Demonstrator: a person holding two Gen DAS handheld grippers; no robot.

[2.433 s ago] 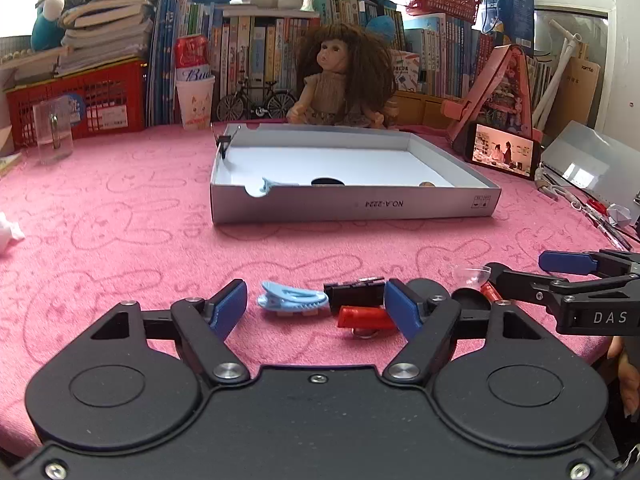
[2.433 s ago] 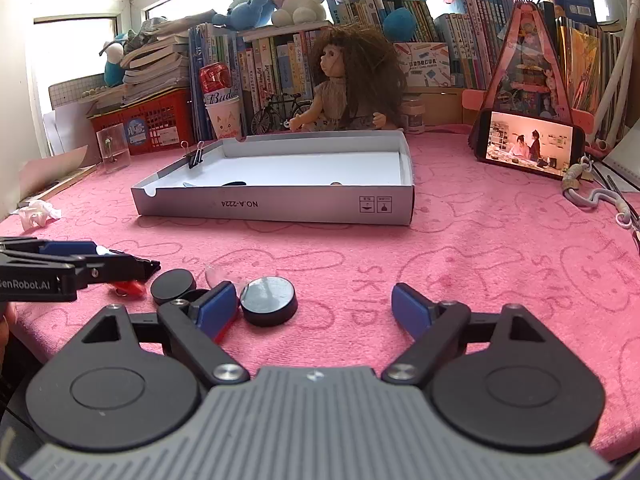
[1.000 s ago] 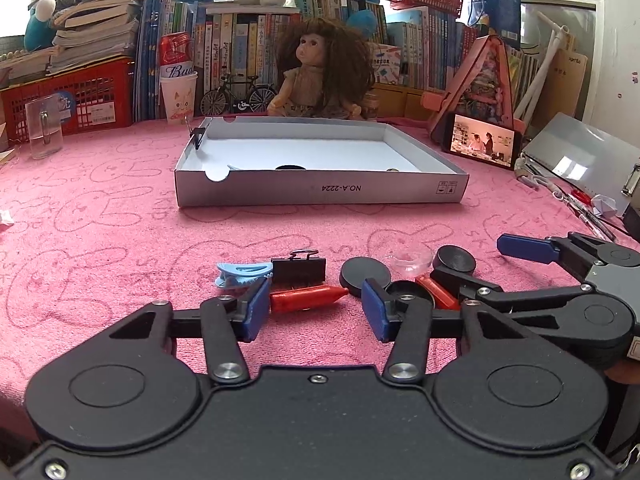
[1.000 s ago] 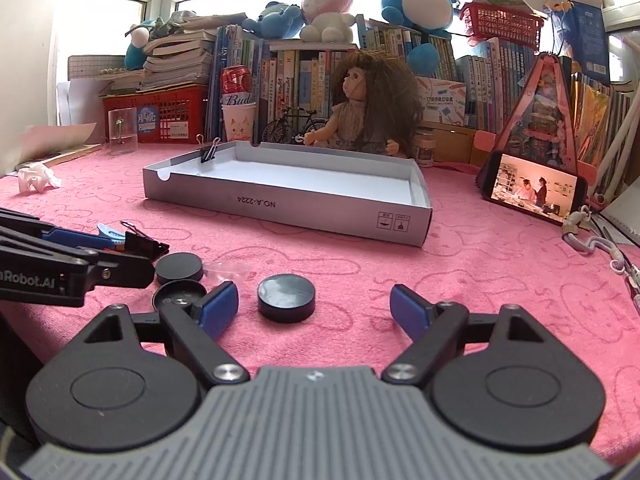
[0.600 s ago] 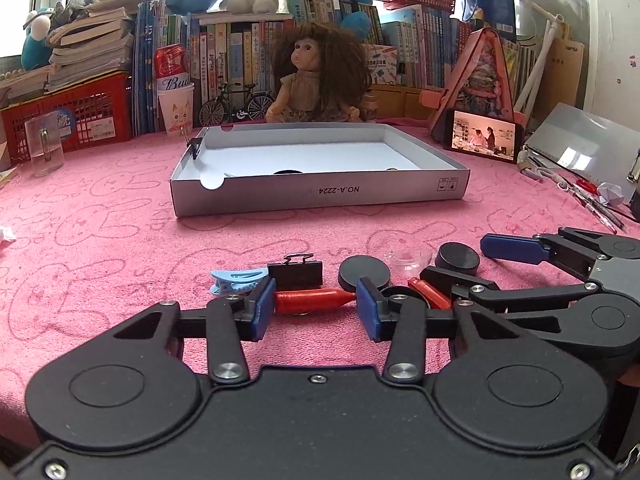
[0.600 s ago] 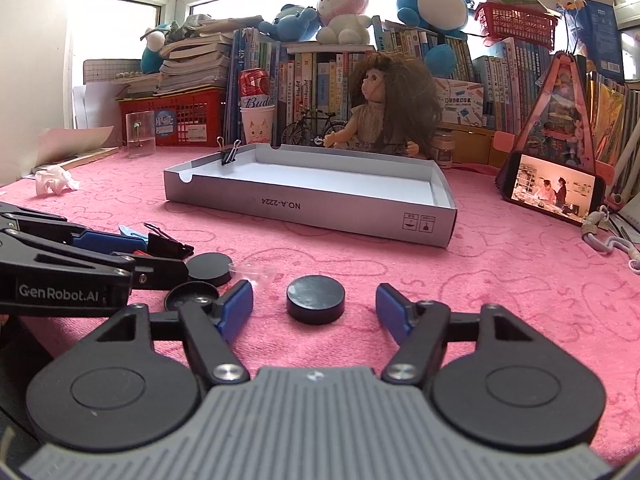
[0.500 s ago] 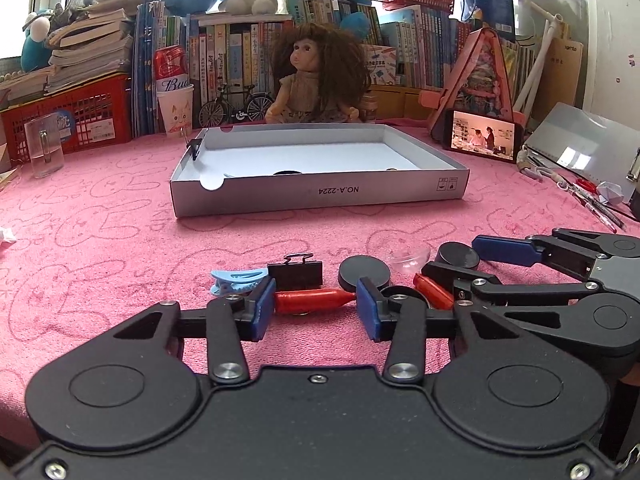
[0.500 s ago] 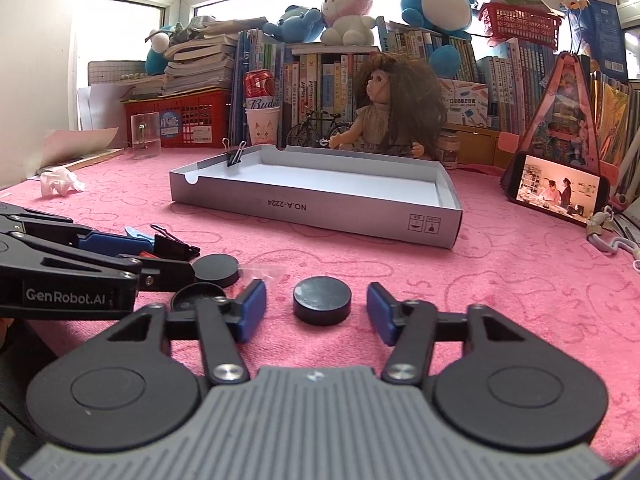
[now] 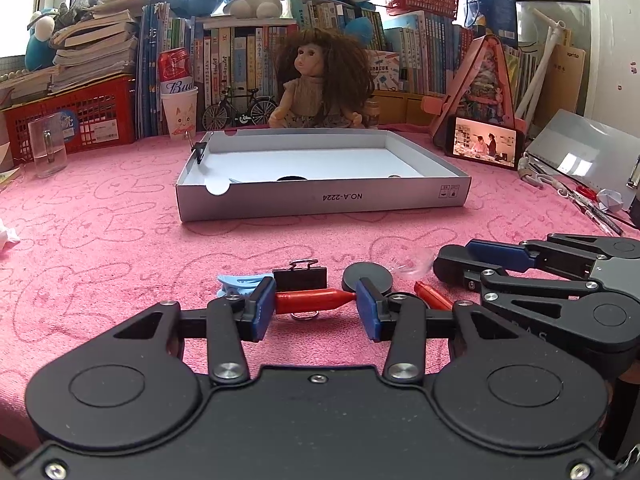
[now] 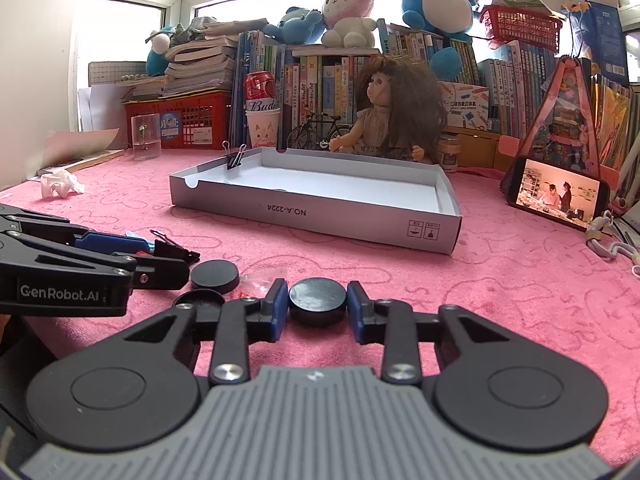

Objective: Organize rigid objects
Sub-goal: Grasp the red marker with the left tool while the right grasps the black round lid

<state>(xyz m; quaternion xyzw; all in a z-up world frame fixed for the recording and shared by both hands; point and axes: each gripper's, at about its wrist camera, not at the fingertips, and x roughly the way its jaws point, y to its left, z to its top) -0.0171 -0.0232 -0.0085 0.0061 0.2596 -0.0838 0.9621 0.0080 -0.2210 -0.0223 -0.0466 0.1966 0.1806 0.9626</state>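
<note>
Both claws are closed on near-edge items so they can be carried to the far grey box (image 9: 320, 200): left gripper (image 9: 316, 306) pinches the red pen (image 9: 312, 301) endwise, right gripper (image 10: 317, 307) clamps the black disc (image 10: 317, 300).

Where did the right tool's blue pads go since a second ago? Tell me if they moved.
Yes. The right tool has closed inward on the black disc, which lies in line with the grey box as before; both pads now touch it.

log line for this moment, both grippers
left gripper: shut on red piece | right gripper: shut on black disc | grey box: beyond
</note>
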